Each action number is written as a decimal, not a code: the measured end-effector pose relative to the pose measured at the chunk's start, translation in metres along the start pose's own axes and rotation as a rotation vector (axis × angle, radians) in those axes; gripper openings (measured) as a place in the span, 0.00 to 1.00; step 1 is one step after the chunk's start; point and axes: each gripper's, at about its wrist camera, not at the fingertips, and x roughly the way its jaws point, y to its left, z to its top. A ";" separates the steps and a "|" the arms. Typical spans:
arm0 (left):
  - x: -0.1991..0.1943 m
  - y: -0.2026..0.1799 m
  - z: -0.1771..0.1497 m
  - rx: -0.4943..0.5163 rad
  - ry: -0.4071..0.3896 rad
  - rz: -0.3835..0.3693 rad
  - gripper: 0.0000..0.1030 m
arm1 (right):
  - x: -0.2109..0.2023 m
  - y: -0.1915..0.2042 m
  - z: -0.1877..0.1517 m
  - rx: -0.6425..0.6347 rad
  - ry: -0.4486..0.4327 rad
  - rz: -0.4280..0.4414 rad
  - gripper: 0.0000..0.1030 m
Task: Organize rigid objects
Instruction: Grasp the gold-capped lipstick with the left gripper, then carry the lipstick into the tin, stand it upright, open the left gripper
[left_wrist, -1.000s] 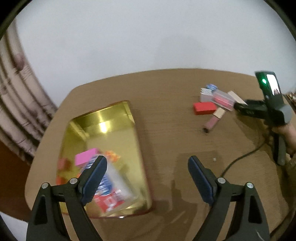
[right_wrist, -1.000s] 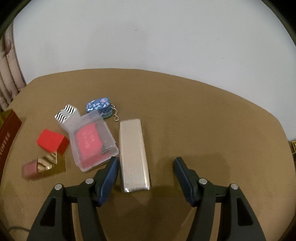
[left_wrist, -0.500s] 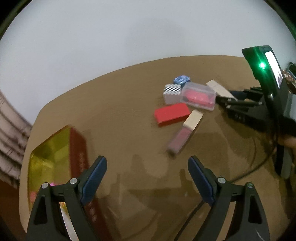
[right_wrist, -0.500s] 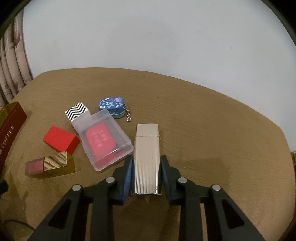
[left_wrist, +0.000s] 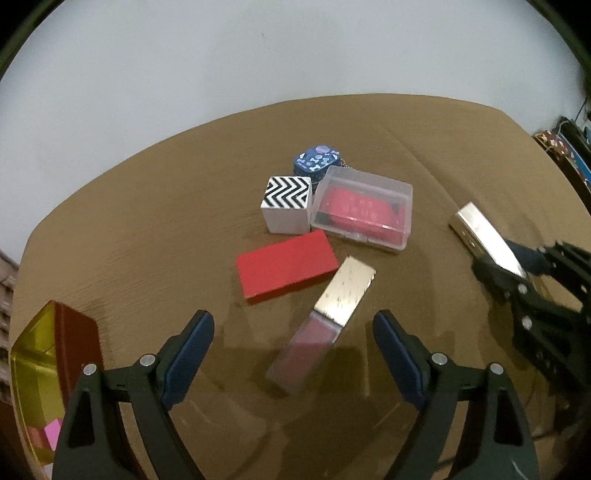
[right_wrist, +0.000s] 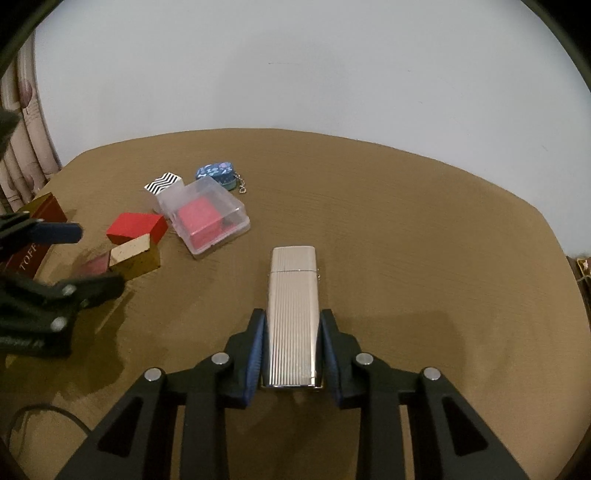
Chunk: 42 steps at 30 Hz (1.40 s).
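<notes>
the right gripper (right_wrist: 291, 350) squeezes the silver ribbed case (right_wrist: 292, 314) mid-frame, the left gripper (left_wrist: 293, 354) is closing around the lip gloss tube (left_wrist: 321, 328), untouched, and four small things wait outside the gold tin (left_wrist: 37, 369) at lower left.

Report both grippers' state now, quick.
Left gripper: jaws wide but closing, nothing gripped; lip gloss tube lies between them.
Right gripper: shut on the silver ribbed case.

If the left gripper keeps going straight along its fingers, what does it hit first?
Most likely the lip gloss tube, lying on the table between the closing left gripper's fingers; depth is uncertain.
</notes>
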 end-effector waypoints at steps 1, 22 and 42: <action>0.002 -0.001 0.001 0.001 0.004 0.002 0.80 | 0.000 0.000 -0.001 -0.003 0.000 -0.006 0.28; -0.013 -0.007 -0.022 -0.096 0.015 -0.047 0.17 | 0.027 0.021 0.022 -0.013 0.003 -0.017 0.29; -0.092 0.044 -0.062 -0.166 -0.026 0.056 0.17 | 0.029 0.033 0.030 -0.024 0.002 -0.021 0.29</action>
